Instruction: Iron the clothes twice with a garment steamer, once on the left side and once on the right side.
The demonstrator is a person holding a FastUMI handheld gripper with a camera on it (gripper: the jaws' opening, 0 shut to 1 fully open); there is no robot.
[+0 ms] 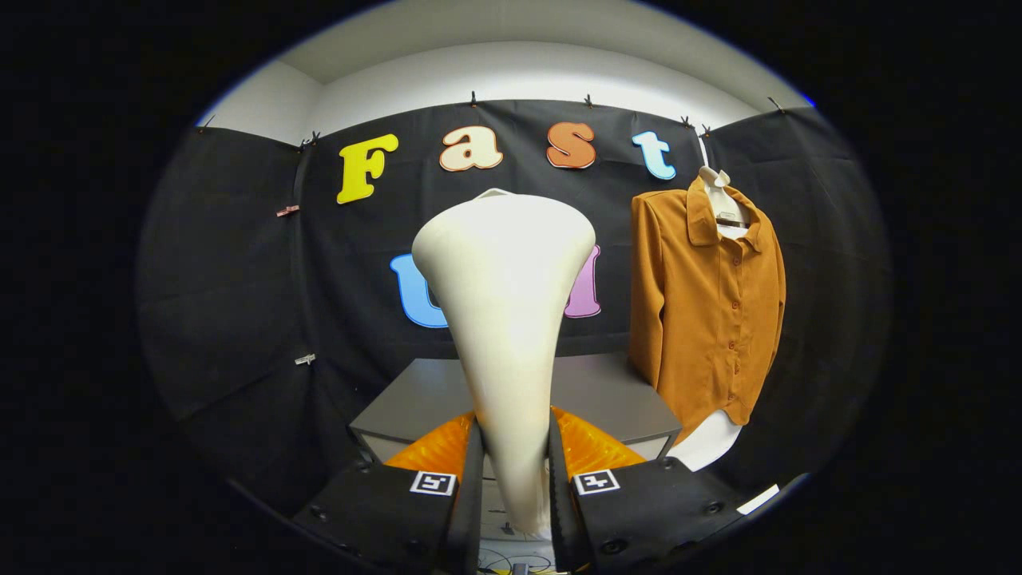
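A cream garment steamer [507,319] stands upright between my fingers, its narrow handle clamped by both of them and its wide head flaring upward. My gripper [515,471] is shut on that handle. A brown-orange button shirt [707,303] hangs on a white hanger form [718,196] against the booth wall, beyond the fingers and to the right of the steamer. The steamer head is well apart from the shirt, to its left. A white piece [711,439] shows below the shirt's hem.
A grey table [607,391] stands beyond the fingers, below and left of the shirt, partly hidden by the steamer. Black cloth walls close the booth at the back and on both sides. Cables lie low between the fingers [511,559].
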